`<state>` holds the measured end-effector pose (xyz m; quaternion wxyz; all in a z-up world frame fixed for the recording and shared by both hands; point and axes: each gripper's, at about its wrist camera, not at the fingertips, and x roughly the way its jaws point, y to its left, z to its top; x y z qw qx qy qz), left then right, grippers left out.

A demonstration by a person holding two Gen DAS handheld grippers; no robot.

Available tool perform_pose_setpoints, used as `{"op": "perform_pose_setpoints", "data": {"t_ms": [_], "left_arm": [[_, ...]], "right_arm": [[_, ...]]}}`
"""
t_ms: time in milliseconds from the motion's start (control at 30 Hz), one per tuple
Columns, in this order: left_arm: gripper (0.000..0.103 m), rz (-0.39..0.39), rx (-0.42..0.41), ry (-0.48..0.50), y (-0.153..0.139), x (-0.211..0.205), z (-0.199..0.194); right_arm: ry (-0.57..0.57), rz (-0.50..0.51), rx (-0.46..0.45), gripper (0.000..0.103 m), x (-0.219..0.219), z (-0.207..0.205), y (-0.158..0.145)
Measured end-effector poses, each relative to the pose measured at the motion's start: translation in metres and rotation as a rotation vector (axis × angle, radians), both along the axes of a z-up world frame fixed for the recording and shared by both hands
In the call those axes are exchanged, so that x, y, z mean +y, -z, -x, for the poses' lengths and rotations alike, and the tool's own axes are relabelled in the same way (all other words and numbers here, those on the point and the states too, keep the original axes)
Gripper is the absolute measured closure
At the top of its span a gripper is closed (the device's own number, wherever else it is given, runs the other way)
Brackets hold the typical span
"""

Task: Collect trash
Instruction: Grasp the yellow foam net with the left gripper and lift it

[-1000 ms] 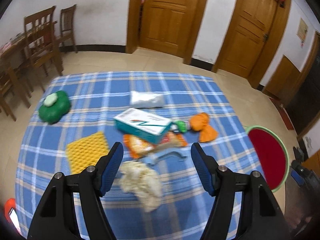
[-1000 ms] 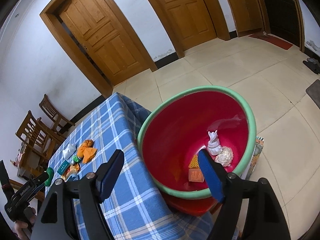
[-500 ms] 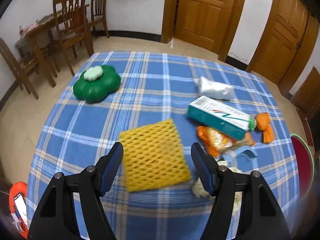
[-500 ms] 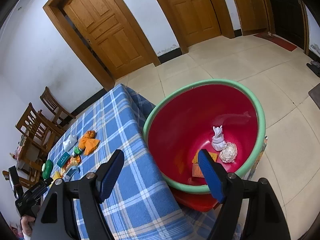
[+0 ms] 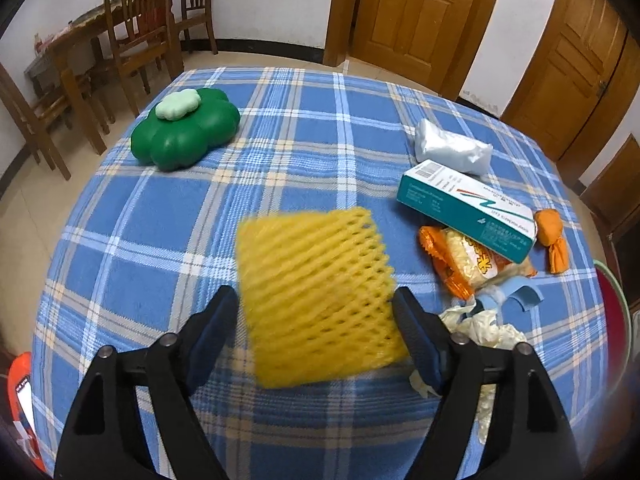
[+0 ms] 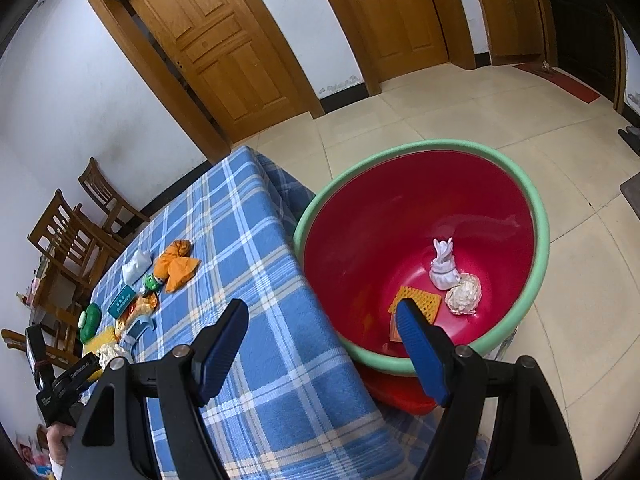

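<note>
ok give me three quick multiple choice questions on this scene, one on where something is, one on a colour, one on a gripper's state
1. Where does the teal box lie?
A. propped on the orange snack bag
B. inside the basin
C. on a chair

2. What colour is the inside of the basin?
A. blue
B. red
C. yellow

3. How does the left gripper stand?
A. shut on the green clover toy
B. shut with nothing in it
C. open around the yellow foam net

Answers:
1 A: the box's near end rests on the snack bag.
2 B: red wall under a green rim.
3 C: its jaws have just been opening, and the foam net lies on the cloth between the spread fingers.
</note>
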<state>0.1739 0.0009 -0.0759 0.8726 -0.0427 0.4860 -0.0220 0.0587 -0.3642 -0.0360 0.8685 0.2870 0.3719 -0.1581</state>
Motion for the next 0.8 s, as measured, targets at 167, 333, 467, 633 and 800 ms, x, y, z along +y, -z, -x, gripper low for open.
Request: {"op": "perform_pose_setpoints", "data": {"t_ms": [167,333,467,633,800], "left_arm": [[0.022,-0.013,-0.017,-0.003,0.001,-0.003,0.001],[0.043,0.03,-0.057,0.019,-0.002,0.0,0.004],[0.069,0.098,-0.072,0.056,-0.004,0.001,0.003],[0.089,0.138,-0.085,0.1,-0.007,-0.002,0.0],[0.09,0.133,-0.122,0.093,-0.014,0.001,-0.008]], "right_arm": [[-0.028,0.015,0.007,0.025,0.009,-0.008,-0.002],[-0.067,0.048,0.016,0.025,0.023,-0.018,-0.005],[-0.112,0.075,0.023,0.025,0.038,-0.032,-0.01],[-0.177,0.101,0.029,0.025,0.061,-0.054,-0.014],[-0.225,0.12,0.03,0.025,0.079,-0.081,-0.015]]}}
